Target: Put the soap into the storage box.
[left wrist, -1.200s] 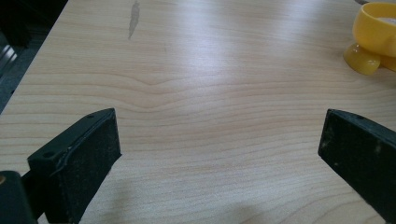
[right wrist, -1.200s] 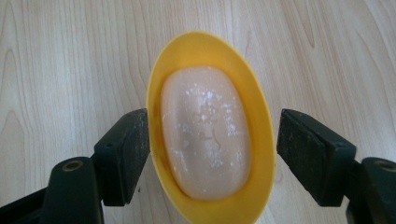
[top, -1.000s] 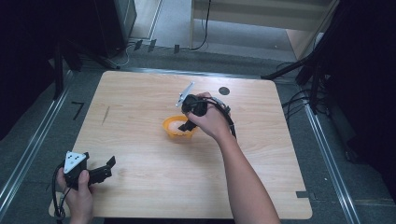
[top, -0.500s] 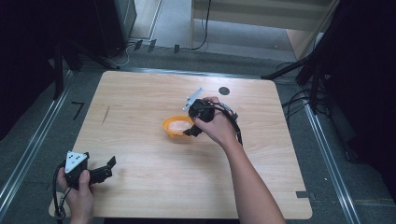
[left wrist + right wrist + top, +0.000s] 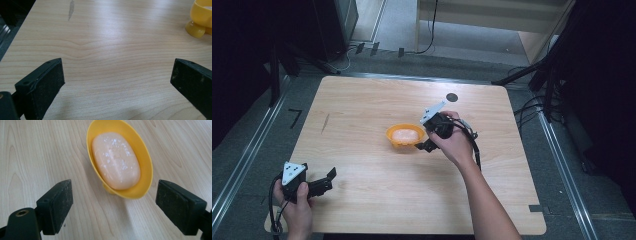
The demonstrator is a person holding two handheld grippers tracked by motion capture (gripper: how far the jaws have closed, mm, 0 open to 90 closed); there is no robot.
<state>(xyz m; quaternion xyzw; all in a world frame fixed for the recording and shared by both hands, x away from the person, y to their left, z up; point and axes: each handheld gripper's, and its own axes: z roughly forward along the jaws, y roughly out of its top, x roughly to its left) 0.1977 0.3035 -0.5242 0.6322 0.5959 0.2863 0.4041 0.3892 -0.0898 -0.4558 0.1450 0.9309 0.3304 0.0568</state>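
The soap (image 5: 115, 160) lies in the yellow dish (image 5: 145, 167), just ahead of the right gripper (image 5: 113, 206). Its jaws have just been opening and stand wide with nothing between them. No writing can be read. The left gripper (image 5: 116, 82) rests low over the counter (image 5: 362, 105), jaws wide and empty, the dish far off.

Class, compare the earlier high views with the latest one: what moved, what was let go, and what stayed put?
The right gripper drew back from over the soap dish toward the person, its jaws just opening; the soap lies in the dish, nothing between the fingers. Dish and left gripper stayed put.
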